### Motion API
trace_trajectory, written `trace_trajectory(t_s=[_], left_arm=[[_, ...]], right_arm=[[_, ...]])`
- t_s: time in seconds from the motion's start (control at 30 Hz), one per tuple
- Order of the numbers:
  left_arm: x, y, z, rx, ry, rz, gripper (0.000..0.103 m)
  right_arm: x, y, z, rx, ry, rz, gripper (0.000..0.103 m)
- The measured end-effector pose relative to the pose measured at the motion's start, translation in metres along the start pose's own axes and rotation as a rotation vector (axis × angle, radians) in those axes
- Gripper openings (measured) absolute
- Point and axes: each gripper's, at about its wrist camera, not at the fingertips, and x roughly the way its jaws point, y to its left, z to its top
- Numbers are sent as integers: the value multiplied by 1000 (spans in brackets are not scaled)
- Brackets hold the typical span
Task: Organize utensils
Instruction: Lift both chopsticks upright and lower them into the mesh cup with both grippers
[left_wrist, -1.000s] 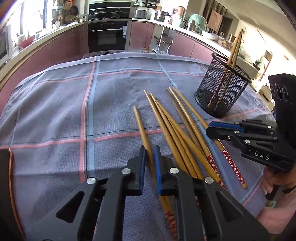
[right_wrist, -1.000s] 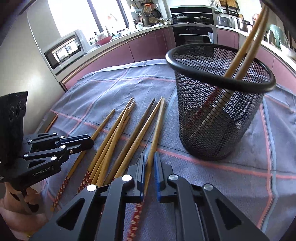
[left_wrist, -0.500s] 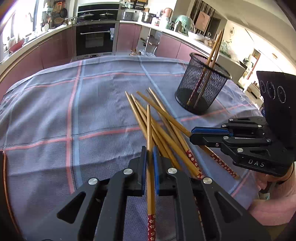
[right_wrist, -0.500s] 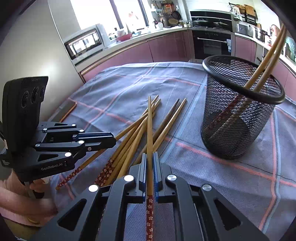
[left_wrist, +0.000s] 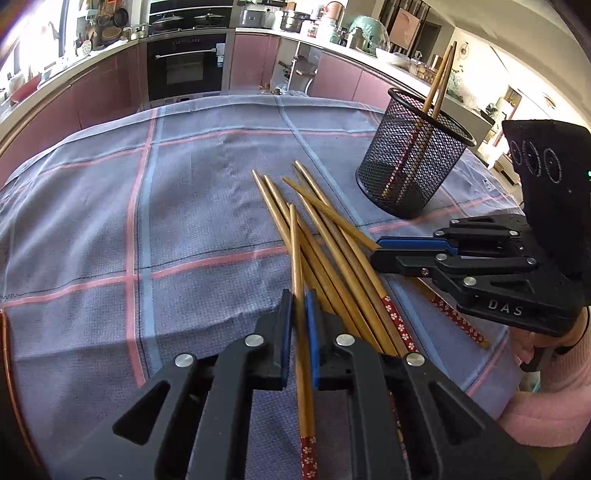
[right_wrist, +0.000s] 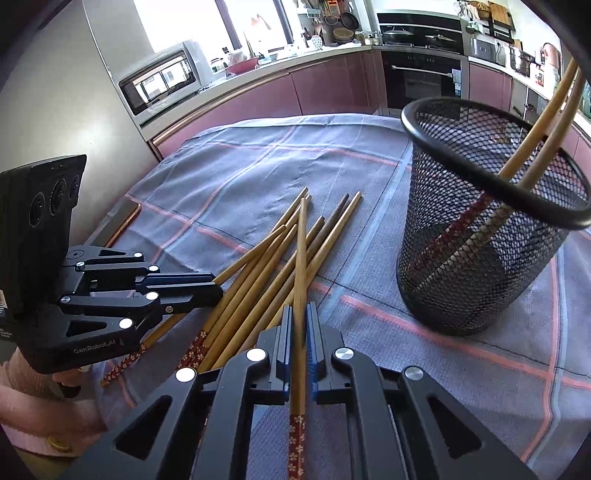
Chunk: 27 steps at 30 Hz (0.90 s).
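Gripping a chopstick apiece, both grippers now sit raised over the pile; a second ago each had its jaws down among the sticks with a shaft lying loose between them, and the cup looked nearer in the left view.

On the left, the left gripper (left_wrist: 298, 314) has its blue pads narrowed onto one chopstick (left_wrist: 297, 266), which runs straight out ahead, its tip above the pile (left_wrist: 332, 251). In its own view the right gripper (right_wrist: 300, 325) is pinched the same way on a second chopstick (right_wrist: 301, 258), tip forward over the heap.

Each stick is plain tan bamboo along most of its length, with a dark red band of small white flowers at the thick end, which trails back beneath the jaws. The loose ones lie fanned and crossed on the cloth (left_wrist: 110, 221), a grey-blue weave with pink and pale blue stripes, their patterned ends toward the person. Farther right stands the black mesh cup (left_wrist: 413, 162), upright, apart from the pile, with two sticks leaning inside against its rim.

Lettering reads "DAS" on the right gripper's body seen from the left camera, and "GenRobot.AI" on the left gripper's body seen from the right camera. A pink sleeve (left_wrist: 546, 406) shows at the edge.
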Motion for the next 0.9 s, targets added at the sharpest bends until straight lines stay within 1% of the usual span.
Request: trace_trajectory(t_s=[0.13,0.27,0.43,0.5,0.57,0.6,0.67,0.7,0.73,0.77,0.83,0.9], left_arm=[[-11,-1,3,-5,-27,-20,7],[-35,-5,12,4,-83,-63,7],[-67,-13,26,33,-163,-118,7],[-78,-16,32,43,-191,-138,7],[-85,-18,37,48,-212,-154,7],[-88,-19,39,52,-221,-151,7],[-90,-20,41,49,-224,-150,7],[-89,-20,41,45,-220,-158,7],[-87,-20,41,39,-213,-161,7],[-86,-21,40,36,-208,-158,7],[-84,-21,38,25,-200,-160,7],[-84,-20,37,19,-200,-157,7]], right_arm=[[-22,-1,1,-9,-65,12,6],[-54,-4,5,-12,-150,16,6],[-83,-13,9,9,-233,16,6],[-91,-16,11,15,-262,4,6],[-95,-19,11,18,-272,5,6],[-93,-21,11,22,-262,7,7],[-82,-22,11,19,-207,4,10],[-77,-22,11,11,-190,-12,19],[-68,-20,10,1,-165,-32,24],[-55,-19,9,-8,-122,-47,28],[-34,-19,8,-7,-66,-59,28],[-14,-19,7,-8,-18,-92,28]])
